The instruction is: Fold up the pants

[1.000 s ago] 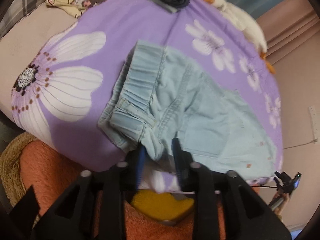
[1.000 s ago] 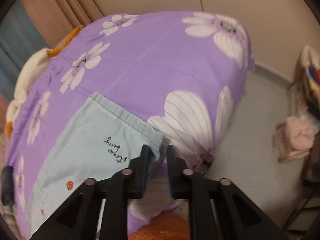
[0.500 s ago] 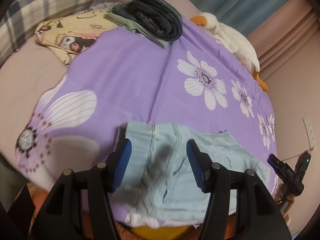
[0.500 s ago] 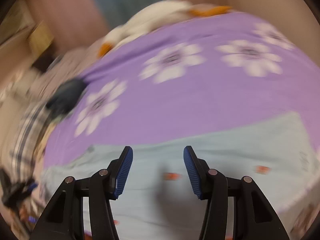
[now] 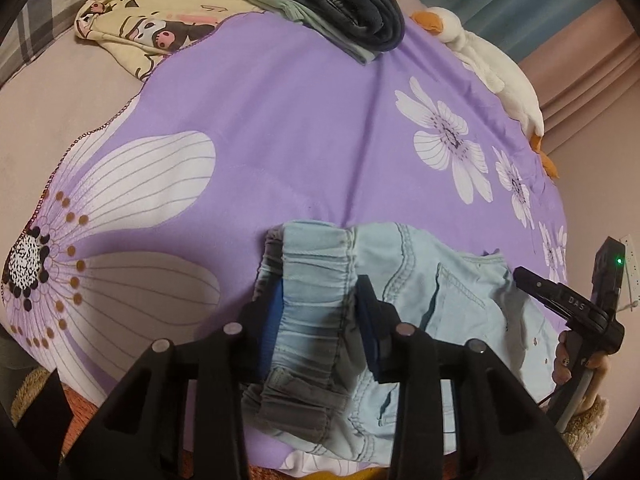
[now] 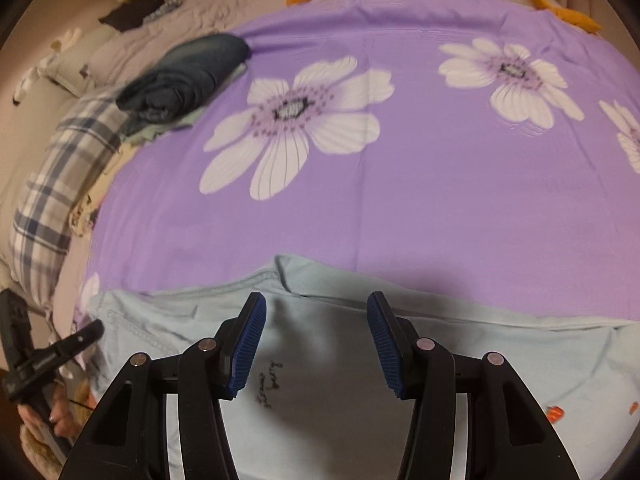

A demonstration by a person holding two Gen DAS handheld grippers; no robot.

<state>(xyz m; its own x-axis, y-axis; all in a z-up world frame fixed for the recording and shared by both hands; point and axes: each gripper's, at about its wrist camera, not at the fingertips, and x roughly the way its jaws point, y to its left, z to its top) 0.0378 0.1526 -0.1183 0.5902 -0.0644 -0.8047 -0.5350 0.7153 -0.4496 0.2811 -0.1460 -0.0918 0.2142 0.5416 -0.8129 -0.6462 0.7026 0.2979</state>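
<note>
Pants (image 5: pixel 420 312), pale blue denim, lie at the near edge of a purple flowered sheet (image 5: pixel 304 128) on a bed, the gathered waistband to the left and the legs running off to the right. In the left wrist view the left gripper (image 5: pixel 320 320) is closing with the bunched waistband between its blue pads (image 5: pixel 274 316); the cloth fills the gap and the pads seem to press on it, though folds hide the contact. In the right wrist view the right gripper (image 6: pixel 312 344) hovers above a flat stretch of the pants (image 6: pixel 328 400) bearing small black script and orange marks, its jaws about half open with only cloth lying below them, not pinched. The right gripper also shows at the right edge of the left view, with a hand (image 5: pixel 576 364) on its grip. At the far side of the sheet sits a folded dark garment (image 5: pixel 348 4) on a green one, beside a cream printed cloth (image 5: pixel 148 28). A white plush duck (image 5: pixel 492 64) with orange feet lies along the sheet's far right edge, and a plaid pillow (image 6: pixel 60 184) lies beyond the left edge.
</note>
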